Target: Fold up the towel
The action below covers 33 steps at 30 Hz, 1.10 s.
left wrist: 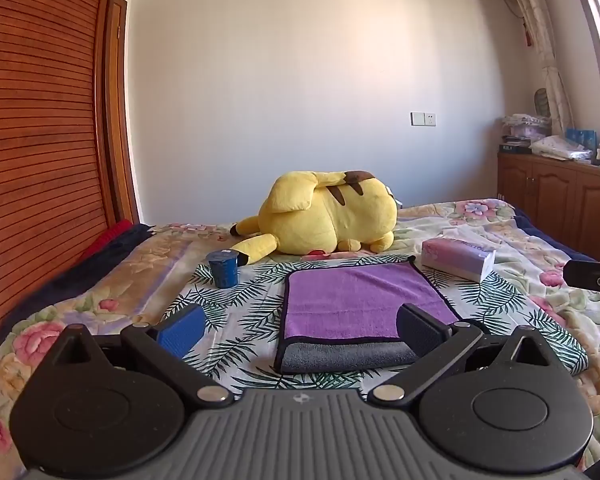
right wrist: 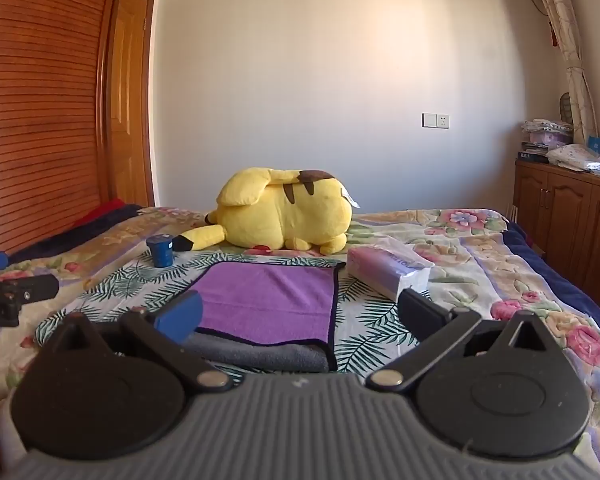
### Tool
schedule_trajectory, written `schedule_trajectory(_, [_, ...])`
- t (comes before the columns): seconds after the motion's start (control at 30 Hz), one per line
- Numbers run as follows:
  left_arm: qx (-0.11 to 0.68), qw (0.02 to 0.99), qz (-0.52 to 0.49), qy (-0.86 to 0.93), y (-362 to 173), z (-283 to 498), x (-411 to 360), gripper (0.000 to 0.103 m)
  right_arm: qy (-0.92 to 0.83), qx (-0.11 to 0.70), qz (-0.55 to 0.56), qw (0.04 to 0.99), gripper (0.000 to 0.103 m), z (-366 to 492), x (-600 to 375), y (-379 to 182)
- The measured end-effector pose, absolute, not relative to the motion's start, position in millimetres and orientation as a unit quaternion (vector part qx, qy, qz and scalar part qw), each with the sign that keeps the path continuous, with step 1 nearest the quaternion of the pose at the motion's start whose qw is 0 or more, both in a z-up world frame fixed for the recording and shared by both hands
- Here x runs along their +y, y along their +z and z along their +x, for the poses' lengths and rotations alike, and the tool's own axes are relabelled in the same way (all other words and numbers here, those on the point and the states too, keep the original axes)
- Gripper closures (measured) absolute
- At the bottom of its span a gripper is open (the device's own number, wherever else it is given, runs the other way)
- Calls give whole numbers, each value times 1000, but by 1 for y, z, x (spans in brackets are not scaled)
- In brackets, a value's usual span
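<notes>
A purple towel with a dark border lies folded on the leaf-print cloth on the bed, its grey underside showing along the near edge. My left gripper is open and empty, held above the towel's near edge. The towel also shows in the right wrist view, grey layer in front. My right gripper is open and empty over the towel's near right corner. The right gripper's body shows at the far right of the left view; the left one at the far left of the right view.
A yellow plush toy lies behind the towel. A blue cup stands at the left, a tissue pack at the right. A wooden wardrobe rises on the left, wooden cabinets on the right.
</notes>
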State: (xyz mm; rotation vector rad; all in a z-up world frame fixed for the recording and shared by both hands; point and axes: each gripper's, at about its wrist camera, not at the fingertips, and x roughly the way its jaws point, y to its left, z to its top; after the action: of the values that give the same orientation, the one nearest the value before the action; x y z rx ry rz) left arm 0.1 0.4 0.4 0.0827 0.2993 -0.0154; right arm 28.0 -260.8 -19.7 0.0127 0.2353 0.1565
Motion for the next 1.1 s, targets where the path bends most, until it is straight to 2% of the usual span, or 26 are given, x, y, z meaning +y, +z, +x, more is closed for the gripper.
schedule_trajectory(1.1, [148,988,45,-6,1,0,2,16,78,117,8,990,0,27,-263,-20])
